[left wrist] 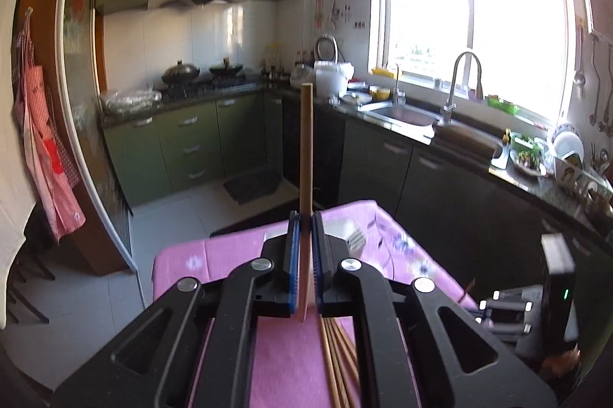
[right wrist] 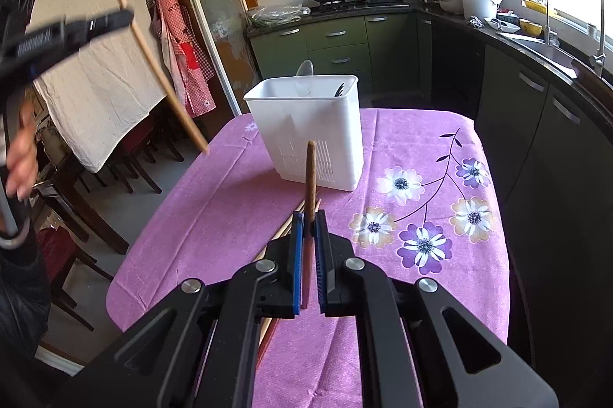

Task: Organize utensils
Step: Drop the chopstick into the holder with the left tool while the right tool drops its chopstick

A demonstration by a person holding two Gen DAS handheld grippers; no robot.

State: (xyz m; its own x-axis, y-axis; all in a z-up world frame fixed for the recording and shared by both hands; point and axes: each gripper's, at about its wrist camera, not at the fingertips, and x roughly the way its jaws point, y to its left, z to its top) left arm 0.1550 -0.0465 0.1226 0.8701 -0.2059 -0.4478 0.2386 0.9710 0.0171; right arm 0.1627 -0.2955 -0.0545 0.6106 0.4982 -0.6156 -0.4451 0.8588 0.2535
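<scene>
Pink floral tablecloth (right wrist: 214,201) carries our white caddy (right wrist: 306,128), already holding a spoon; each gripper (left wrist: 305,228) (right wrist: 309,220) clamps one chopstick (left wrist: 306,155) (right wrist: 310,174) short of it, more chopsticks (left wrist: 339,362) still lie nearer us

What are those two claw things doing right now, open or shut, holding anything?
Left gripper: shut on a light wooden chopstick.
Right gripper: shut on a darker brown chopstick.
</scene>
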